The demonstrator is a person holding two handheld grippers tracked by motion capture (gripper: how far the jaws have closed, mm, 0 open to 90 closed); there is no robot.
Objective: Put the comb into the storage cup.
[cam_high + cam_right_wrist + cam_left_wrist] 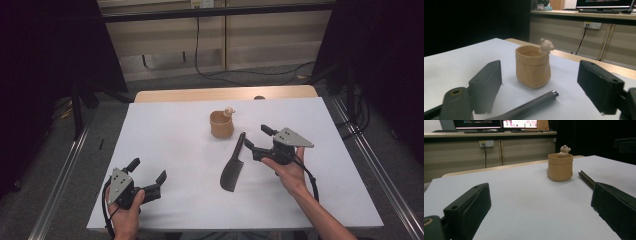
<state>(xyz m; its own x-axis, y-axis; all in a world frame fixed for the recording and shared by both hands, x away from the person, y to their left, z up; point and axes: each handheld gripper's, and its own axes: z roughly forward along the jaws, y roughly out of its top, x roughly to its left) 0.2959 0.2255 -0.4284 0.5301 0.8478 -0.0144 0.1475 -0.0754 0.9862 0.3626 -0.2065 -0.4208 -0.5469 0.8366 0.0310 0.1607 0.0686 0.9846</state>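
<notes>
Cleaver point(232, 172) lies flat on white worktop point(170, 150), dark handle point(529, 106) pointing toward tan cup point(221, 124) with small bear figure on rim. Right gripper point(256, 139) fingers parted, nothing gripped; handle end runs low between them, untouched, cup just beyond. Left gripper point(148, 169) rests near front edge, well apart from cleaver, fingers wide apart, empty.

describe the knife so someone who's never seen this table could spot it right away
On the white table, look right of centre, just in front of the tan cup with a small bear figure on its rim. The cleaver lies flat there, its round metal handle pointing toward the cup. It is the one dark, broad-bladed thing there, beside the right tool.
</notes>
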